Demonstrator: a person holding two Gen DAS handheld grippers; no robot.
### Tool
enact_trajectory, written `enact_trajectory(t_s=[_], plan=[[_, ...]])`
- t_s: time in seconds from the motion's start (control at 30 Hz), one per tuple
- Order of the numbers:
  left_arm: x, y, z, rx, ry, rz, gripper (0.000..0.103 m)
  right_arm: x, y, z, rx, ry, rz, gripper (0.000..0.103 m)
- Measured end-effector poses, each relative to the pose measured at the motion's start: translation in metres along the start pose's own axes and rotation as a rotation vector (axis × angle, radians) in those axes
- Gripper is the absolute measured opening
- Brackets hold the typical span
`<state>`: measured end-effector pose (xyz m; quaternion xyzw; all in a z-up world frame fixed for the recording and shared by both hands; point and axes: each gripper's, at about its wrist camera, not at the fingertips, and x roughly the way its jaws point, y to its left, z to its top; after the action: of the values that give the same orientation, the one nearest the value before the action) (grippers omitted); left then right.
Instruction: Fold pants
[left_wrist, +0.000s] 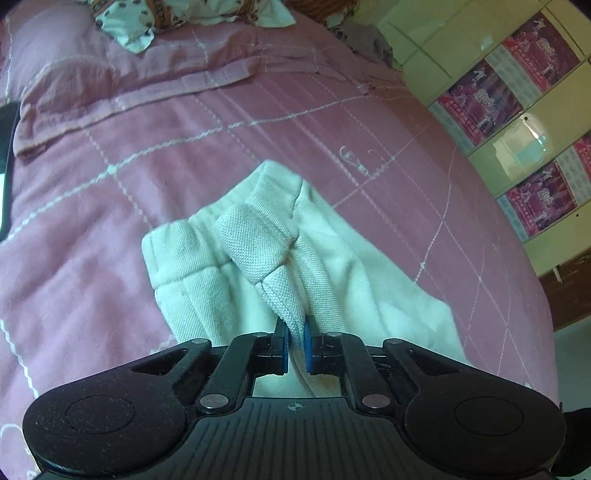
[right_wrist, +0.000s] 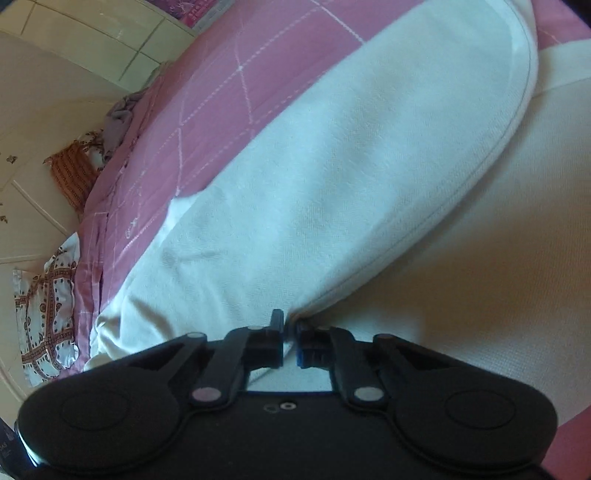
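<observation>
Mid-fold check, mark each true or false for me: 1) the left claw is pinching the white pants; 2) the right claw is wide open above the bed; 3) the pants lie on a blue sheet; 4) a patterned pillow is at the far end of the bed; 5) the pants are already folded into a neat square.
1) True: the left claw is shut on a ridge of the white pants.
2) False: the right claw is closed on the pants fabric.
3) False: they lie on a pink quilted bedcover.
4) True: a patterned pillow sits at the far end.
5) False: the pants are bunched and rumpled, not squared.
</observation>
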<state>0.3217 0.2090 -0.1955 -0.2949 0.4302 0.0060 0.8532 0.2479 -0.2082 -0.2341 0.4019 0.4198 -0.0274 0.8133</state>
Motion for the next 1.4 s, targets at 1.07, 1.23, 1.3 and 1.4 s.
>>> enact_trajectory(t_s=[1.07,1.23,1.3,1.4], plan=[[-0.001,-0.09,-0.118,0.422,0.121,0.047,0.023,-0.109,-0.033,0.01,-0.257,-0.107,-0.208,0.052],[-0.002,-0.088,-0.122,0.422,0.125,0.056,0.024,-0.09,-0.042,0.026,-0.193,-0.111,-0.243,0.05],[0.01,-0.086,-0.122,0.42,0.154,0.073,0.024,-0.082,-0.047,0.032,-0.171,-0.124,-0.283,0.032],[0.022,-0.08,-0.123,0.414,0.171,0.082,0.024,-0.076,-0.051,0.039,-0.184,-0.164,-0.371,0.02]])
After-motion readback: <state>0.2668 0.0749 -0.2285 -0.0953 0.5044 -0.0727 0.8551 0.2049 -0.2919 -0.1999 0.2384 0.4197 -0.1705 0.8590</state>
